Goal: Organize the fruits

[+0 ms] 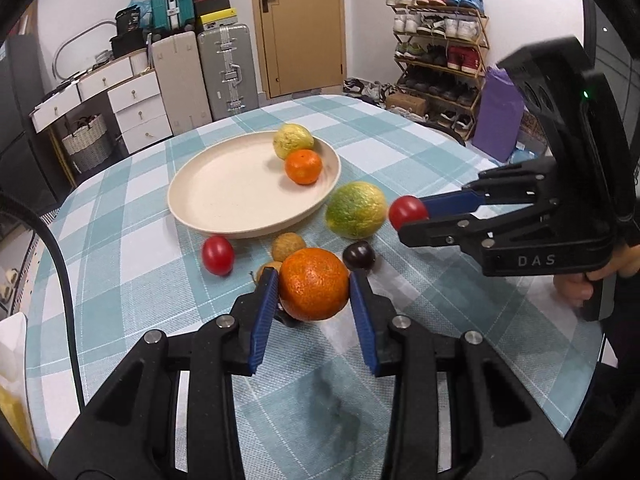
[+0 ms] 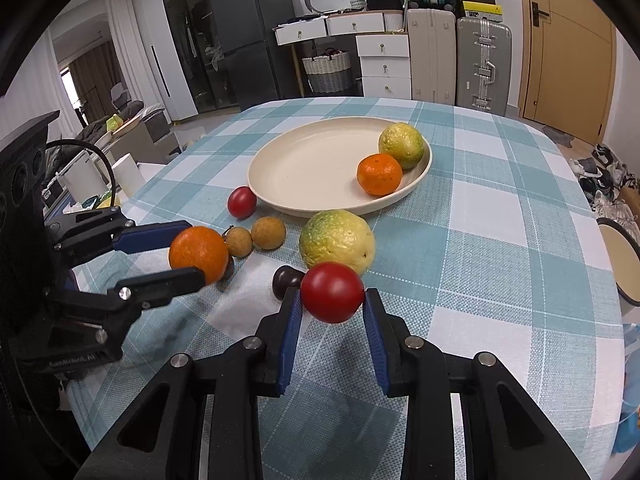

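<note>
My left gripper (image 1: 314,290) is shut on a large orange (image 1: 314,290), held above the checked tablecloth; it also shows in the right wrist view (image 2: 198,254). My right gripper (image 2: 332,300) is shut on a red cherry tomato (image 2: 332,292), seen from the left wrist view too (image 1: 408,212). A cream plate (image 1: 224,196) holds a small orange (image 1: 303,166) and a yellow-green citrus (image 1: 292,141). On the cloth lie a big yellow-green citrus (image 1: 355,210), a second red tomato (image 1: 217,255), two brown longans (image 2: 268,233) (image 2: 239,242) and a dark fruit (image 1: 359,255).
A white enamel mug (image 2: 618,264) stands at the table's right edge. The table (image 2: 500,184) is round with a teal checked cloth. Suitcases, drawers, a shoe rack and a door stand beyond the far edge.
</note>
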Tool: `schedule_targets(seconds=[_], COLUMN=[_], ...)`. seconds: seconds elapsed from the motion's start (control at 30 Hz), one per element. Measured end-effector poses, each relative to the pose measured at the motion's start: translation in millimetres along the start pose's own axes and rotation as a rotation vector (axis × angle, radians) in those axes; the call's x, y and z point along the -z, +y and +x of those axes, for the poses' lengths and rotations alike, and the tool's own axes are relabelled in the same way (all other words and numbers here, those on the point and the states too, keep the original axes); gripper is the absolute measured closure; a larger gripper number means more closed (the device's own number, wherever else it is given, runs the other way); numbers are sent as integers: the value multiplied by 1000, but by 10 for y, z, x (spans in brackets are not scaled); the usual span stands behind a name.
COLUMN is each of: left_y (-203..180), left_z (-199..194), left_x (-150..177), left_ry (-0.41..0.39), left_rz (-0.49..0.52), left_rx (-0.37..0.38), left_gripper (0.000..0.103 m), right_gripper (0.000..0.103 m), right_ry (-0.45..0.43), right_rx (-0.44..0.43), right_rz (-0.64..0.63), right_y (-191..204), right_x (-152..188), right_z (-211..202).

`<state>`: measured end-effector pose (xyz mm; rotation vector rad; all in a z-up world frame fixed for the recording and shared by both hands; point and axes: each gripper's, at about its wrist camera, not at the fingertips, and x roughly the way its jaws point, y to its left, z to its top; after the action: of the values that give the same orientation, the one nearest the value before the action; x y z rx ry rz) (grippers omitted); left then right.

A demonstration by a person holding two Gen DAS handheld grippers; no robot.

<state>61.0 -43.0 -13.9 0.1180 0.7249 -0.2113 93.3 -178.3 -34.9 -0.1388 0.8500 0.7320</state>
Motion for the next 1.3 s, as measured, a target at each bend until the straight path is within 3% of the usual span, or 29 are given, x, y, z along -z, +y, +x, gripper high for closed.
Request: schedule_targets(seconds=[0.67, 1.3], left_y=[480, 680], left_z=[-50, 203], left_x=[-215, -541], left_ry=[-68, -86], left_rz=[-134, -200], left_rx=[-66, -92], left_gripper=[69, 69], right_gripper=[71, 71], right_ry=[-122, -147], right_rx=[-51, -32], right_rz=[10, 28], right_y=[66, 8], right_x=[-135, -521], right_z=[-166, -47])
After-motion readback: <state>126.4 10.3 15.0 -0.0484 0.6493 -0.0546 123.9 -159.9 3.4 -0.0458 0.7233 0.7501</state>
